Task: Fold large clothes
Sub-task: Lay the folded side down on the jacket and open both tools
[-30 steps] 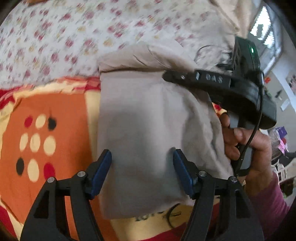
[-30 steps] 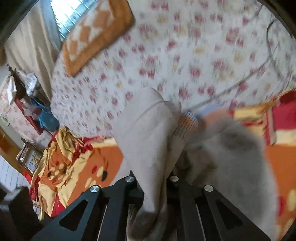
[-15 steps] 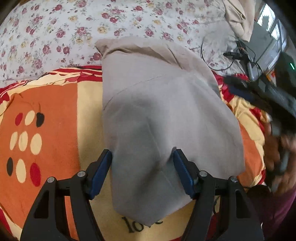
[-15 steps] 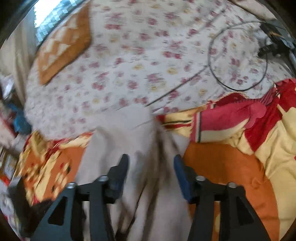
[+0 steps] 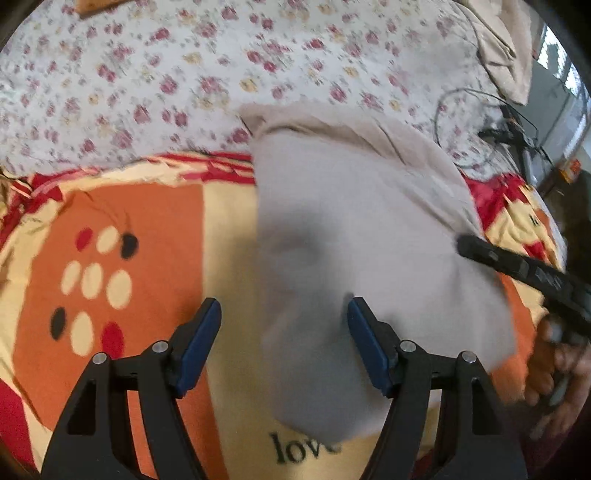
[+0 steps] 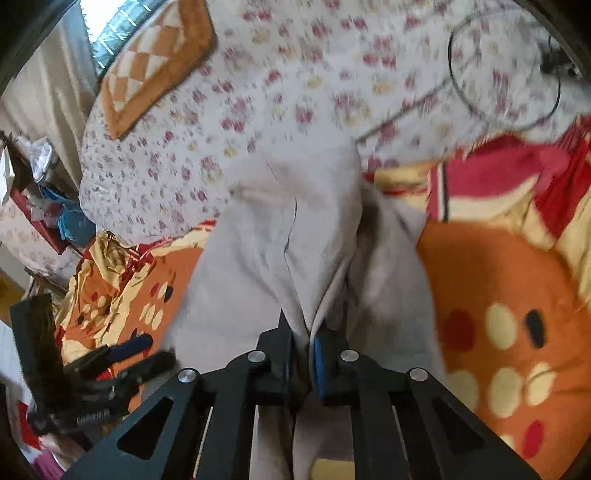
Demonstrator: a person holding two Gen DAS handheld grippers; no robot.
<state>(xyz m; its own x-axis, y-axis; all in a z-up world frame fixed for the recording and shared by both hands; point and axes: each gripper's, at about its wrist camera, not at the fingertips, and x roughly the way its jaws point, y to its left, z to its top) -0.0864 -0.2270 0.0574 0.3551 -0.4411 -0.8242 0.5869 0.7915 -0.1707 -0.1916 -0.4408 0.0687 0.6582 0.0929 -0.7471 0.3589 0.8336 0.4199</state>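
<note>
Grey garment (image 5: 351, 236) lies folded on our orange blanket (image 5: 155, 236); our right gripper (image 6: 303, 354) pinches its edge, while our left gripper (image 5: 284, 332) hovers spread above its near end.

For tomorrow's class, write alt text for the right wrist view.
The right gripper is shut on a bunched fold of the grey garment, which lies on an orange patterned blanket. Behind is a floral bedsheet.

Daylight from window (image 6: 107, 33); motion blur, fisheye-warped edges.
</note>
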